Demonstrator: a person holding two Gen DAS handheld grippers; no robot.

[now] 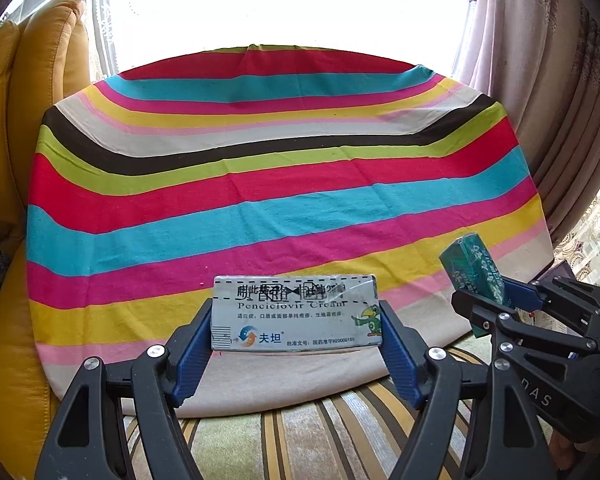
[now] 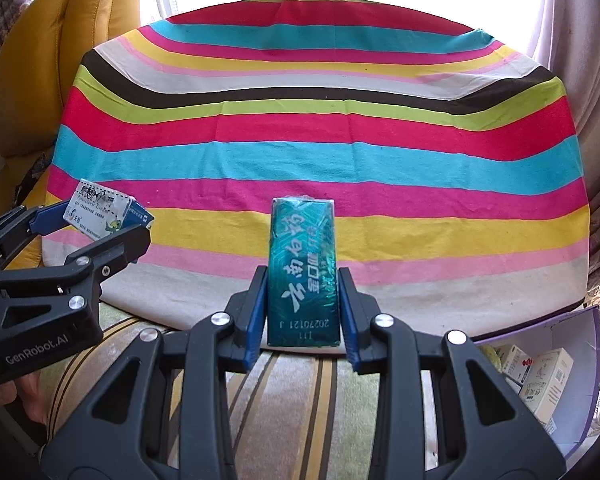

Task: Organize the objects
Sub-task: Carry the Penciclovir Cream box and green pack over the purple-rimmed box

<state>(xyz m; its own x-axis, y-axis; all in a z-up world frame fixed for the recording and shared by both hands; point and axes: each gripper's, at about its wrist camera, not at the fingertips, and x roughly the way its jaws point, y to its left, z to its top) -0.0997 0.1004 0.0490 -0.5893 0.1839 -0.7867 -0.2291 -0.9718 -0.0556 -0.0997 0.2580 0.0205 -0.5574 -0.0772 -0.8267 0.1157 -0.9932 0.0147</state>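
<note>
White cream box (image 1: 294,312) held crosswise in the left claw (image 1: 296,344), green box (image 2: 302,272) clamped upright in the right claw (image 2: 302,320), both above the striped cloth's (image 1: 260,184) near edge, open purple box (image 2: 580,344) of cartons lower right

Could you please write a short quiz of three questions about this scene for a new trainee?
1. True or false: the left hand-held gripper holds nothing.
2. Which colour is the box in the right hand-held gripper? A) teal green B) orange C) black
3. Fill in: at the lower right of the right wrist view, an open purple-rimmed box holds small white ____.

Key:
1. False: it is closed on the white cream box, across its long side.
2. A
3. cartons
</note>
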